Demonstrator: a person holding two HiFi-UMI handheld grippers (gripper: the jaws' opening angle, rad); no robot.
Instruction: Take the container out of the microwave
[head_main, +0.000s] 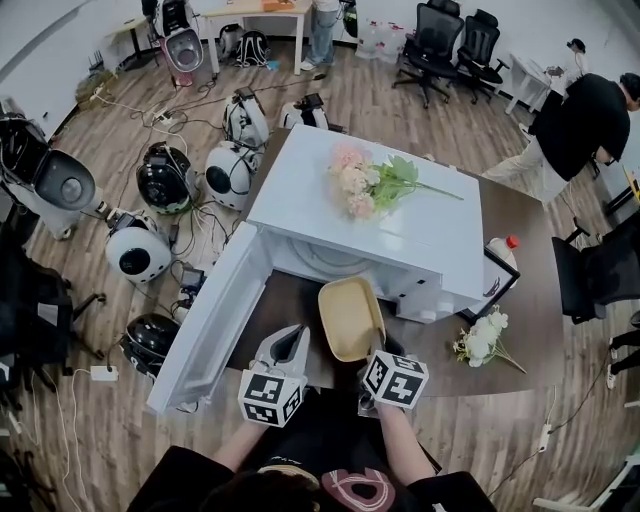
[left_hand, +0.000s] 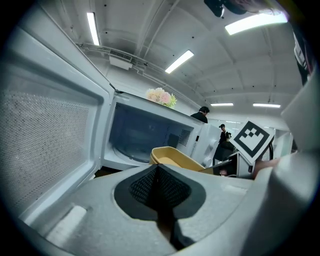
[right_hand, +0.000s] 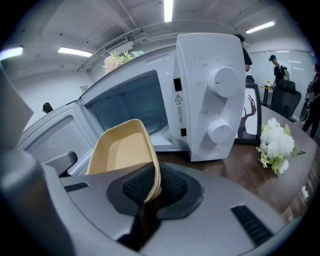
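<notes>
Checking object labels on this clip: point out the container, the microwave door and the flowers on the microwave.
container (right_hand: 121, 150), right gripper view, its inner floor.
microwave door (head_main: 208, 328), head view, middle of the open panel.
flowers (head_main: 352, 182), head view, the pink blooms.

Left tool (left_hand: 158, 174), jaws together, faces the yellow container (left_hand: 172, 157) before the open microwave (left_hand: 140, 134).
</notes>
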